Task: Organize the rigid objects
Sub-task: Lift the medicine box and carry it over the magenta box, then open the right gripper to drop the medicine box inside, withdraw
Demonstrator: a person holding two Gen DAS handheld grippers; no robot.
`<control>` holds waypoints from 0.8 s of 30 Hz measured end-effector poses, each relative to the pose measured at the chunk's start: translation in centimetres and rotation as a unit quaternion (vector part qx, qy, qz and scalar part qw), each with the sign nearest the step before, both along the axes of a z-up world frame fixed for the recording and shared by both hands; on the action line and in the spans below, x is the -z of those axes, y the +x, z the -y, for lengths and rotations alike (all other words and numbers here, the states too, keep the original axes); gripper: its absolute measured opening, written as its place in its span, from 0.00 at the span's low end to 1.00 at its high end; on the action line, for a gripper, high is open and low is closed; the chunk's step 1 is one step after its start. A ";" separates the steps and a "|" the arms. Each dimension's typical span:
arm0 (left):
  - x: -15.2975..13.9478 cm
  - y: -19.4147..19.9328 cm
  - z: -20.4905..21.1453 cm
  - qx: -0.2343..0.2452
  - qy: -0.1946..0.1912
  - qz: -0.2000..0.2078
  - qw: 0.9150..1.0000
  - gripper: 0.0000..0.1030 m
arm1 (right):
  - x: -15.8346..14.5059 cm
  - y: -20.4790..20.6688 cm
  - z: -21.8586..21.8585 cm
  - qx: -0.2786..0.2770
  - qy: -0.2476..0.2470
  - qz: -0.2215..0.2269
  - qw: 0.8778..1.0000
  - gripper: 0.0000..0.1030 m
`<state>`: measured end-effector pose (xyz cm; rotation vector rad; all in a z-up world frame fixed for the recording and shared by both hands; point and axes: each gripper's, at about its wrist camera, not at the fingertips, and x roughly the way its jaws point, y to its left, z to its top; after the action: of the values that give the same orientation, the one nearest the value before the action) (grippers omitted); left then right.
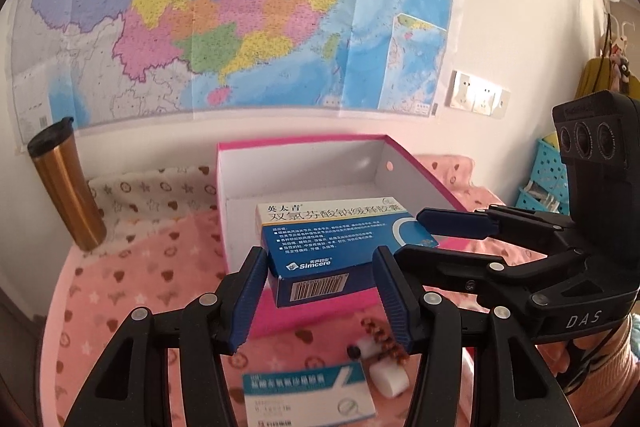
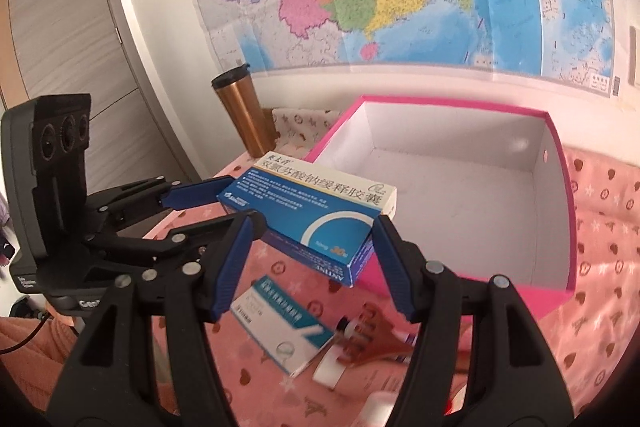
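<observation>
- The left tongs (image 1: 320, 261) are spread to about the width of a blue-and-white medicine box (image 1: 320, 239). Their blue pads (image 1: 248, 299) sit against the two sides of the box's near, barcoded end, so they appear to pinch it there.
- The right tongs (image 2: 316, 227) are opened to a similar gap. The same medicine box lies slantwise between their fingertips, which press on its near long edge and its right-hand corner.
- In the left wrist view the right tongs reach in from the right, one finger behind the far corner of the box and one in front of it.
- In the right wrist view the left tongs reach in from the left, with their fingers at the box's short left end.
- The medicine box is off the desk, printed face up. It hangs between both tongs, over the near wall of an open pink carton (image 1: 300, 143) with a white inside.
- The carton stands just ahead of both tongs on a pink patterned cloth (image 1: 140, 267) that covers the desk.
- Below the tongs, on the cloth, a second white-and-teal medicine box (image 2: 280, 331) lies flat.
- Just to its right are a brown, many-pronged tool (image 2: 372, 341) and a white roll (image 1: 386, 377), touching each other.
- Far ahead and to the left of the tongs, a gold tumbler (image 1: 64, 187) with a black lid stands beside the carton, under a wall map (image 1: 240, 7).
</observation>
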<state>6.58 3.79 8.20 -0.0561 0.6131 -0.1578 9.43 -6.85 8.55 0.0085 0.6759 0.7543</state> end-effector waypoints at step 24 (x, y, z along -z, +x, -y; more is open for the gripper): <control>5.1 10.1 -2.6 -0.058 -0.015 -0.052 0.997 0.51 | 5.0 11.4 -1.8 0.003 -0.016 -0.040 0.999 0.59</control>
<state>16.71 6.43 3.08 -0.1288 0.7096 -0.0509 20.80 -5.01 3.57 0.0114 0.7628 0.7406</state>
